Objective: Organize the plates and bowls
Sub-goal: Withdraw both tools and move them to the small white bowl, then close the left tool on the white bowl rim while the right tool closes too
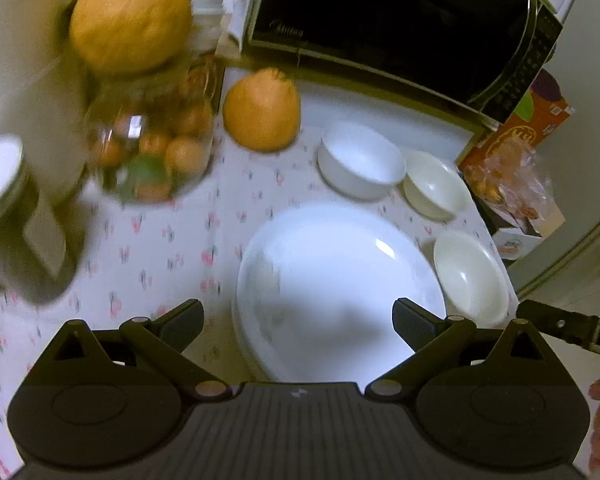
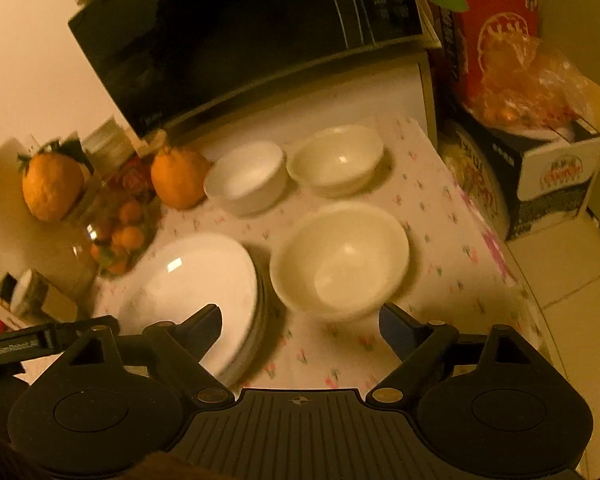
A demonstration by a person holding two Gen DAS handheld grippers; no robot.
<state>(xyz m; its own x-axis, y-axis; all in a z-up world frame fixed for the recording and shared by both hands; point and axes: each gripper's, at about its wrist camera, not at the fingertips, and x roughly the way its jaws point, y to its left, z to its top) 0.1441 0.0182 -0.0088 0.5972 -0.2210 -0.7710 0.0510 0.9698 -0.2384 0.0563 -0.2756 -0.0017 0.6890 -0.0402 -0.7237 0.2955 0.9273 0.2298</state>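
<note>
Left gripper (image 1: 298,322): matte black; ribbed grey-black housing behind the jaws with a small pale crosshair mark at its front edge. Two round black hubs flank the housing, each with a raised disc. Angled link arms run forward to the jaws, brass-coloured pivot pins at the joints. Right gripper (image 2: 300,330): same build; a white-lettered label on a black bar left of its jaws.

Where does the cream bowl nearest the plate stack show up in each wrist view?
Left wrist view: the cream bowl sits at right of centre, just right of the plate stack.
Right wrist view: the bowl is at centre, just right of the stack.
Shared landmark: the microwave behind, across the top.
</note>
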